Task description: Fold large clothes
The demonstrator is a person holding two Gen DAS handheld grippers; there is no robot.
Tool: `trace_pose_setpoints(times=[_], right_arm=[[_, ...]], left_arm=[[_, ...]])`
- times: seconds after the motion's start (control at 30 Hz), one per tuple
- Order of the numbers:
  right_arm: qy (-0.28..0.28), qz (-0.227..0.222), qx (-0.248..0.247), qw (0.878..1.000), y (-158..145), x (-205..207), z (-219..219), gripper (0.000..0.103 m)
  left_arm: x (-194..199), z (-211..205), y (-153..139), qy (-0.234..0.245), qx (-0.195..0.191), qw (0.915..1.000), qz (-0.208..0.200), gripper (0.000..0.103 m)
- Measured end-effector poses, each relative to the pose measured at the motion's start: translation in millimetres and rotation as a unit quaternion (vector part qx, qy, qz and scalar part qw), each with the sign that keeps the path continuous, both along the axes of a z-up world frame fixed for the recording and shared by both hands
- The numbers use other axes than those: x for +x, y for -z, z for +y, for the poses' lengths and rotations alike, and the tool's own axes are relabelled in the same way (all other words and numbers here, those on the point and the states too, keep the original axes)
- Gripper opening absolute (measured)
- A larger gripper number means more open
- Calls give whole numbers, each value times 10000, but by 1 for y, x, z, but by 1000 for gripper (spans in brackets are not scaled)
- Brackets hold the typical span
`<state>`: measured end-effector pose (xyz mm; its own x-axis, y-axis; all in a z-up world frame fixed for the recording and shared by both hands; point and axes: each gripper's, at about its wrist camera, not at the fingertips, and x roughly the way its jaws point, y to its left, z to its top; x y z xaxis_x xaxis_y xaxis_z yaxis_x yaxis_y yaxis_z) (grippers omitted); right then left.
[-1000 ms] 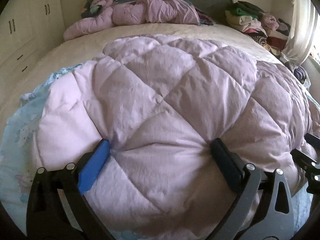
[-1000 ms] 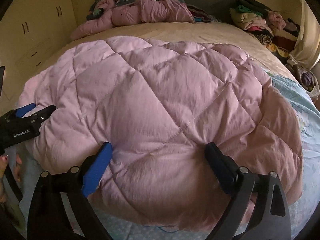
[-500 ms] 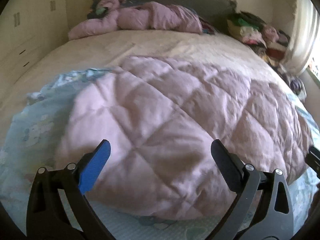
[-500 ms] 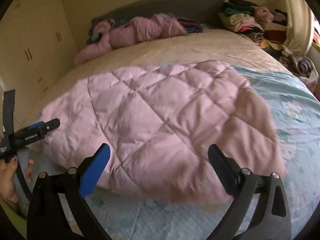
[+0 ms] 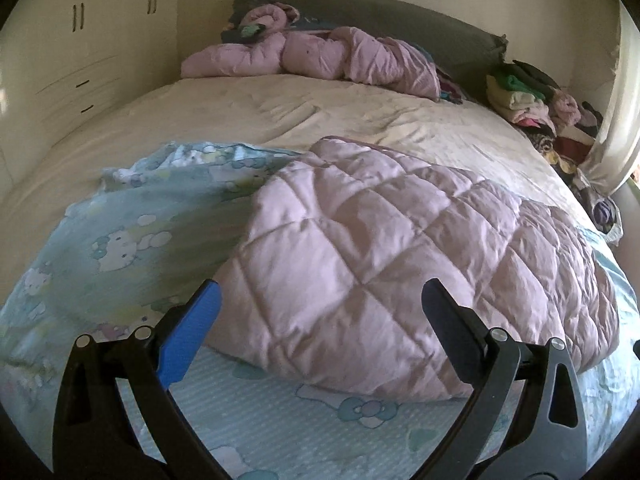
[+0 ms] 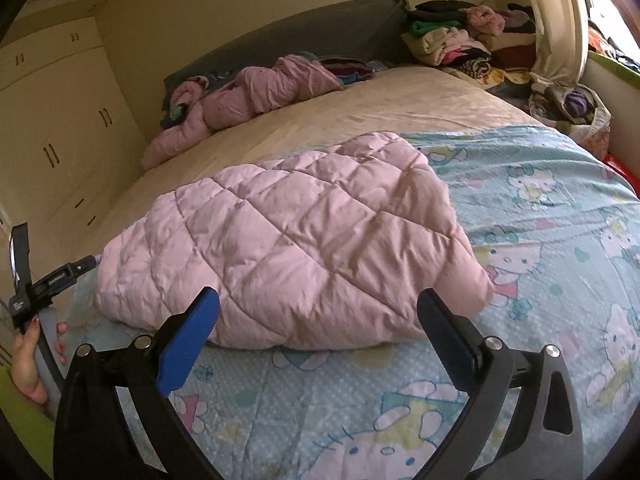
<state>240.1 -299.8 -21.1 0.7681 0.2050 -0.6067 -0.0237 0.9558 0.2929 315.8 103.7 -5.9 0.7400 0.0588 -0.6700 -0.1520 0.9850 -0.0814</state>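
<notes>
Both my grippers are off the cloth now! A second ago the pads of each were sunk into the pink quilted garment; now my left gripper hangs spread wide and empty, short of its near edge, and my right gripper does the same, fingers parted with nothing between them. The garment, which filled both views before, lies folded in a puffy bundle on the light-blue cartoon sheet, toward the near edge of the bed, with sheet showing on both its sides and in front of it.

Writing: in the right view there's white lettering on the body of my left gripper's tool, at the left edge of the frame, too small to read now. The sheet carries cat-face cartoon prints, no legible words.

Hard to make out: my left hand is cut off by the frame edge. The bundle hides its own underside and how many layers it has. The second pink garment along the headboard edge is a crumpled heap, and the clothes pile at the far right corner is a jumble.
</notes>
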Motion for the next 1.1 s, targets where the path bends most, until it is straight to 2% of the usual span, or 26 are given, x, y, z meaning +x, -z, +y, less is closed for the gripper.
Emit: trace_pose_setpoints(times=[0.2,0.67,0.73,0.83,1.0,1.1], right_arm=[[59,51,-164,9998,4,-8,0,99],[233,463,69,9986,33,-5,-9,99],[252,521,121,9983,36,-2,-11,99],[276,640,237,9973,43,3,-16,99],[279,909,653,9933,58,12,-26,99],[345,1050,917,9896,67,16,-33,99]], left_arm=[[-8,16,6,-141,-107,9998,120,94],[-2,43,33,-479,-296,9970,540,94],[-1,47,39,-506,-472,9957,620,94],[3,57,51,-516,-961,9911,765,94],[6,74,71,-580,-1958,9753,837,94],[8,81,83,-636,-2409,9646,866,94]])
